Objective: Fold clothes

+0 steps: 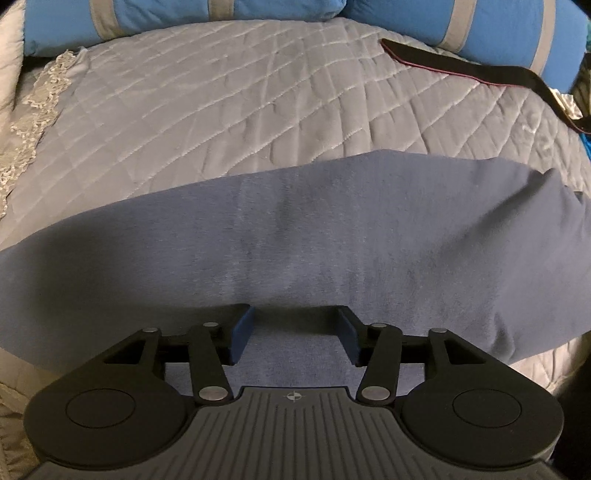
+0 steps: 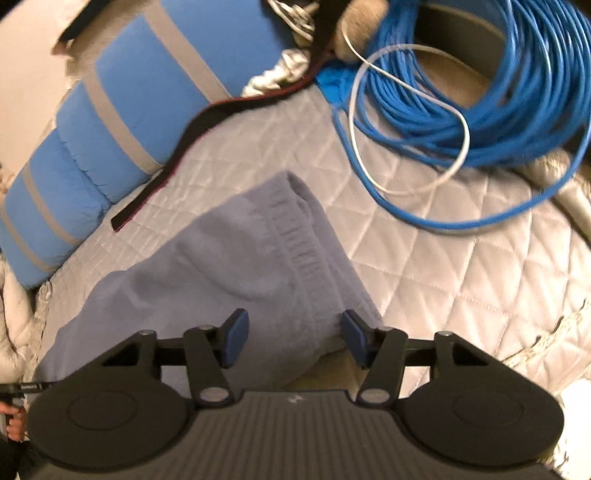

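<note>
Hovering over blue-grey garment (image 1: 295, 236), left claw (image 1: 295, 334) and right claw (image 2: 294, 338) gape, ungripping.

Grey quilted bedspread (image 1: 221, 110) under my view, blue pillows with grey stripes (image 1: 491, 26) along its far edge, black strap (image 1: 461, 66) lying beside them, coiled blue cable (image 2: 498, 110) with a white cord (image 2: 406, 122) looped over it

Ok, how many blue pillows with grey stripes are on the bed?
2. One blue pillow lies at the head of the quilt on the left, the other pillow beside it on the right. More may lie out of view.
</note>
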`<state>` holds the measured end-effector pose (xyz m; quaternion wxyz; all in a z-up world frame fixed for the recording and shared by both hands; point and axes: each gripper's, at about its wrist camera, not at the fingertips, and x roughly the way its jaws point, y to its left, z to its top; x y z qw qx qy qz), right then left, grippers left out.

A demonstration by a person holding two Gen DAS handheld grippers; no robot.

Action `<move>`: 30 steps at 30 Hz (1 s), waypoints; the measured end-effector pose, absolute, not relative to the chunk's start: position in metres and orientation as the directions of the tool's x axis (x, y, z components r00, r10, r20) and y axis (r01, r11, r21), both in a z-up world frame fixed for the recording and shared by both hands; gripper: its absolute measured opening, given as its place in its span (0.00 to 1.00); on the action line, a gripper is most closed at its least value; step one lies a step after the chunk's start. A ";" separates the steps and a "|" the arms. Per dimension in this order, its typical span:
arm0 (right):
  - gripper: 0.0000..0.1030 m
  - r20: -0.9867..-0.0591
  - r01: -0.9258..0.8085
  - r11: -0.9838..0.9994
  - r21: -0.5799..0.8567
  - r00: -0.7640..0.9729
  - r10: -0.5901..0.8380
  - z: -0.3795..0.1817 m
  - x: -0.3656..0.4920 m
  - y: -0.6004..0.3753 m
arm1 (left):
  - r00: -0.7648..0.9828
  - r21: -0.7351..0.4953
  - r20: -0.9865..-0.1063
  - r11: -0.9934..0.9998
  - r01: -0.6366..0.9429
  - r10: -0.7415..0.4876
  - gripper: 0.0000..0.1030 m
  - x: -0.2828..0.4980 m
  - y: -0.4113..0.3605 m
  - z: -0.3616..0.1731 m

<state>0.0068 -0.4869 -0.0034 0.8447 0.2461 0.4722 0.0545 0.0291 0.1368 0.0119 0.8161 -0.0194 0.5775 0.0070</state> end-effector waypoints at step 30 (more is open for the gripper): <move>0.09 -0.766 0.229 0.812 0.537 0.536 0.355 -0.020 0.007 -0.502 | 0.326 -0.117 -0.941 0.992 -0.051 -0.094 0.99 0.046 0.132 -0.002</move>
